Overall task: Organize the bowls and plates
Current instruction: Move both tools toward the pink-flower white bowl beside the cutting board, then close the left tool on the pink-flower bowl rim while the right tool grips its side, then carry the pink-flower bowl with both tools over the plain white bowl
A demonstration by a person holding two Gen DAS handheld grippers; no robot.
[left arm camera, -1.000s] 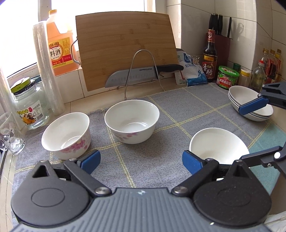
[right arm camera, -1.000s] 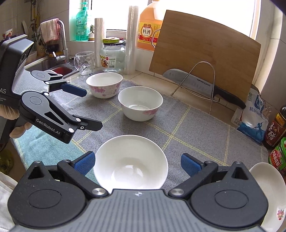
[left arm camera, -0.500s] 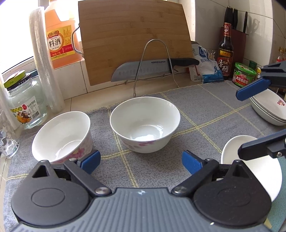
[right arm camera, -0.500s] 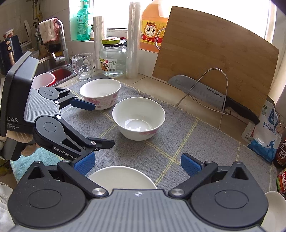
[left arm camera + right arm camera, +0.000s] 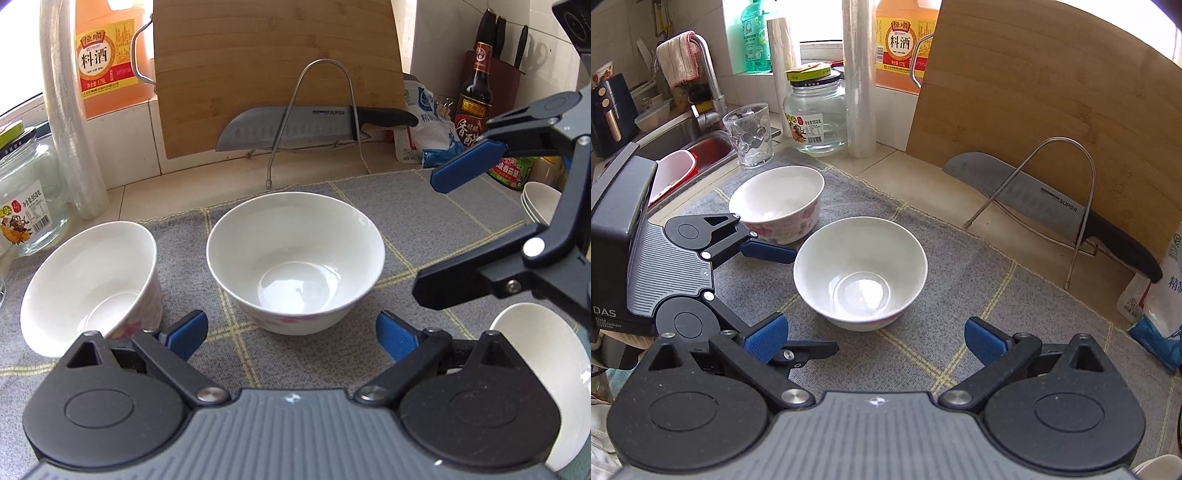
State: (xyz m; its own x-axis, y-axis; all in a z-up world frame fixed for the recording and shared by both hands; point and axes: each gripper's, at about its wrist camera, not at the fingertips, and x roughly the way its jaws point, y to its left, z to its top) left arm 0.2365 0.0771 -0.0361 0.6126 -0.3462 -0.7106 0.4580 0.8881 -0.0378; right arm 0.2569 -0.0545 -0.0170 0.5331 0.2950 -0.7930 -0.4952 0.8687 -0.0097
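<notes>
Three white bowls stand on the grey cloth mat. A flower-patterned bowl sits in the middle, just beyond my open left gripper, whose pads hold nothing. A second flowered bowl is at the left, close to the left pad. A shallow white bowl lies at the right edge. My right gripper is open and empty in front of the same middle bowl. The left gripper reaches in from the left beside it, with the far bowl behind. Stacked plates stand far right.
A bamboo cutting board leans on the wall behind a wire rack holding a knife. A glass jar, a tumbler and a cooking-wine jug line the back. The sink lies left; sauce bottles stand right.
Both grippers have moved closer to the flowered bowls, which now look larger. The shallow white bowl has slid out of the right wrist view and to the right edge of the left wrist view.
</notes>
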